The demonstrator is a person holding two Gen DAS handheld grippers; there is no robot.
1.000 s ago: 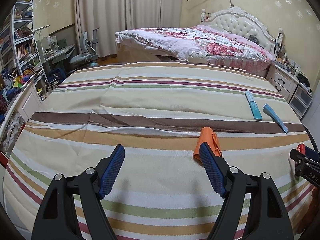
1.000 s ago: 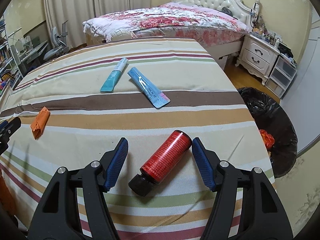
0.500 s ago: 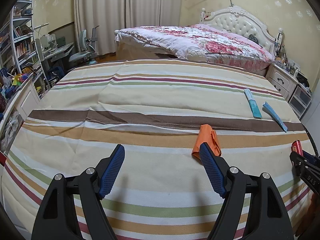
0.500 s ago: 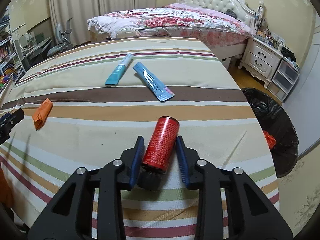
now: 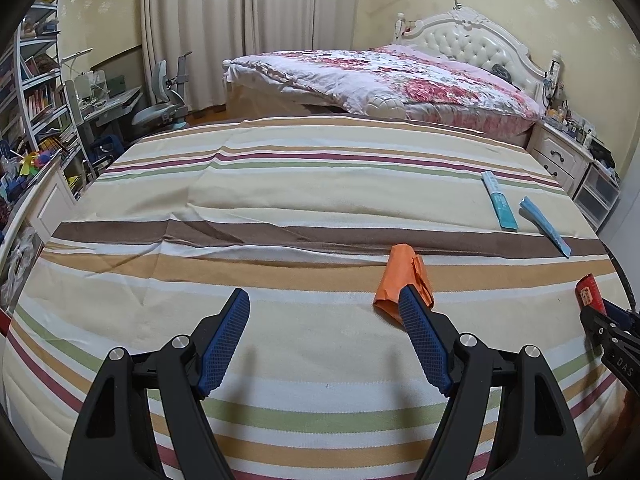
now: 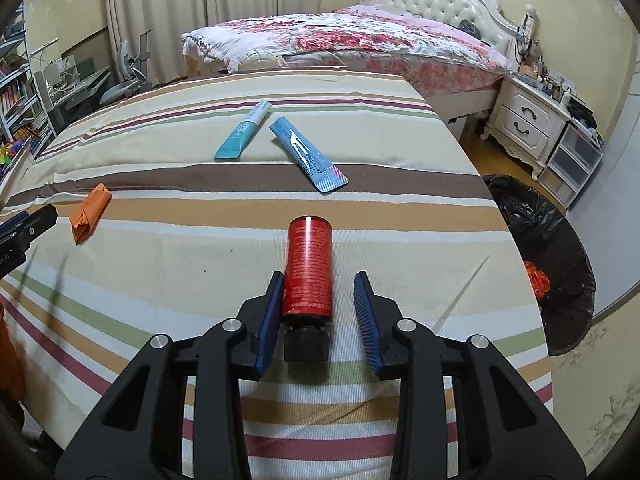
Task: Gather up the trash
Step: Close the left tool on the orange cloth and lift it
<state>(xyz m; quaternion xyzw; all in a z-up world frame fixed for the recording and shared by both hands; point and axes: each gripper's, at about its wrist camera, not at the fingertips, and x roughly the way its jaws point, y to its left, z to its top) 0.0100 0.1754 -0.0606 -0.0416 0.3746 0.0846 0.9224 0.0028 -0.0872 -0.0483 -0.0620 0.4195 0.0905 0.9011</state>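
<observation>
A red bottle [image 6: 309, 266] with a black cap lies on the striped cloth [image 6: 168, 248]. My right gripper [image 6: 320, 300] is around its lower half; the left finger touches it and the right finger stands apart, so the jaws are open. Two blue tubes [image 6: 243, 131] [image 6: 308, 154] lie further away. An orange wrapper [image 6: 89, 212] lies at the left. My left gripper [image 5: 324, 336] is open and empty above the cloth, with the orange wrapper [image 5: 400, 276] just past its right fingertip. The red bottle also shows in the left wrist view [image 5: 588, 290].
A black trash bag [image 6: 536, 248] holding an orange scrap stands on the floor off the right edge of the cloth. A floral bed [image 6: 352, 40] and white nightstand [image 6: 528, 120] are beyond. Shelves and a desk [image 5: 48, 112] stand at the left.
My right gripper shut on the red bottle and turned it straight, then opened partway; the right finger has come off it. My left gripper has barely moved.
</observation>
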